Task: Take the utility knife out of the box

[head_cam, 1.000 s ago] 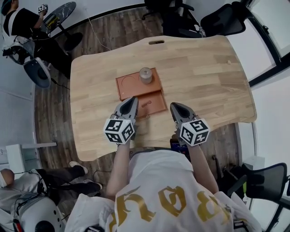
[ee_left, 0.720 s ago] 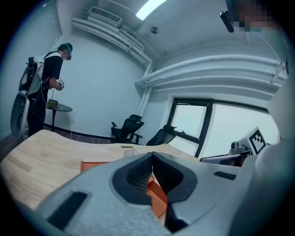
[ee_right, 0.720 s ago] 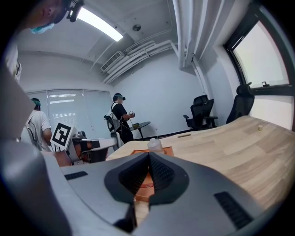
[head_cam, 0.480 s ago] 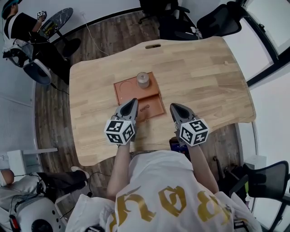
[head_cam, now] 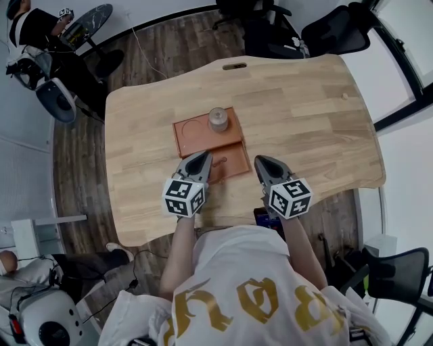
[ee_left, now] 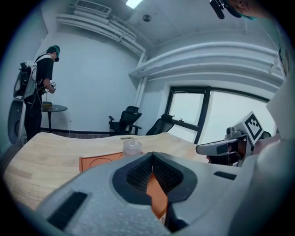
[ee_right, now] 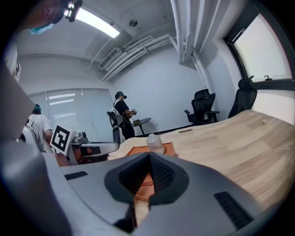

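An orange-brown box (head_cam: 196, 132) lies open in the middle of the wooden table (head_cam: 304, 128). Its far half has a round recess and holds a clear lidded jar (head_cam: 218, 119). The near half (head_cam: 233, 162) holds a small thin item I cannot make out. My left gripper (head_cam: 205, 157) is shut and empty, its tip over the box's near-left edge. My right gripper (head_cam: 259, 162) is shut and empty, just right of the box's near corner. In the left gripper view the jaws (ee_left: 152, 156) meet with the box (ee_left: 99, 161) and jar (ee_left: 132, 146) beyond. The right gripper view's jaws (ee_right: 149, 155) meet below the jar (ee_right: 155, 143).
The table's near edge runs just behind both grippers. A slot (head_cam: 234, 65) is cut near the far edge, and a tiny object (head_cam: 346, 96) lies far right. Office chairs (head_cam: 331, 30) stand beyond the table. A person (head_cam: 30, 30) stands by a round side table (head_cam: 91, 20) at far left.
My left gripper has crept slightly to the right, over the box's near-left edge. The right gripper has hardly moved. The head view has shifted a little.
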Demonstrator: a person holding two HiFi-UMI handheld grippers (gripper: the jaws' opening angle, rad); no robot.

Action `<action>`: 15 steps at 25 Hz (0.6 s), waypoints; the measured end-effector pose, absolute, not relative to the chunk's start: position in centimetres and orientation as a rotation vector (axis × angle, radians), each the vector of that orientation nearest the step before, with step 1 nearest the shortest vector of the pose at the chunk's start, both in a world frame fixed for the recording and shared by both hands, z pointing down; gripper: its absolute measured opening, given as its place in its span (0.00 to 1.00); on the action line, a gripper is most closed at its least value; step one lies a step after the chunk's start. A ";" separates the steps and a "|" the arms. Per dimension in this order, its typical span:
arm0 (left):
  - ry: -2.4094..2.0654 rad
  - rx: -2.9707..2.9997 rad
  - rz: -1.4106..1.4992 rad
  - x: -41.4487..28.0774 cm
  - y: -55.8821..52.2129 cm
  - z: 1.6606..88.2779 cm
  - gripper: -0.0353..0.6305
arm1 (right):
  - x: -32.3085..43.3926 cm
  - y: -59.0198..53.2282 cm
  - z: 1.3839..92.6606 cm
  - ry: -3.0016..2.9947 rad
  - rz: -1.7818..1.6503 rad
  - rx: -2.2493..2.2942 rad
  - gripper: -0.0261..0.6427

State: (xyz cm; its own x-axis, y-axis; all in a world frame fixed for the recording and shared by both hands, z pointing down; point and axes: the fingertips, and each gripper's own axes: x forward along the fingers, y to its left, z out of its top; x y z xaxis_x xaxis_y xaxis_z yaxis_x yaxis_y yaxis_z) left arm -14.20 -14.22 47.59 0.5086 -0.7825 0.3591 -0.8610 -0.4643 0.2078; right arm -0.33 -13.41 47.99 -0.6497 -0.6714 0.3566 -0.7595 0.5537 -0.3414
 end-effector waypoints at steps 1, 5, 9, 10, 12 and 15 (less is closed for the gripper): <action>-1.361 2.393 0.323 -14.2 -14.3 48.0 0.07 | -0.3 -13.5 48.2 -2.597 0.710 1.208 0.06; -1.346 2.383 0.363 -14.2 -14.9 49.3 0.07 | -0.2 -14.2 49.5 -2.574 0.733 1.202 0.06; -1.328 2.368 0.388 -14.0 -15.3 50.5 0.07 | -0.2 -14.8 50.5 -2.557 0.765 1.191 0.06; -1.322 2.364 0.396 -14.0 -15.4 50.9 0.07 | -0.2 -14.9 50.7 -2.553 0.771 1.188 0.06; -1.312 2.355 0.416 -14.0 -15.6 51.5 0.07 | -0.3 -15.1 51.2 -2.542 0.784 1.179 0.06; -1.297 2.343 0.444 -14.0 -15.8 52.3 0.07 | -0.3 -15.4 52.0 -2.522 0.785 1.161 0.06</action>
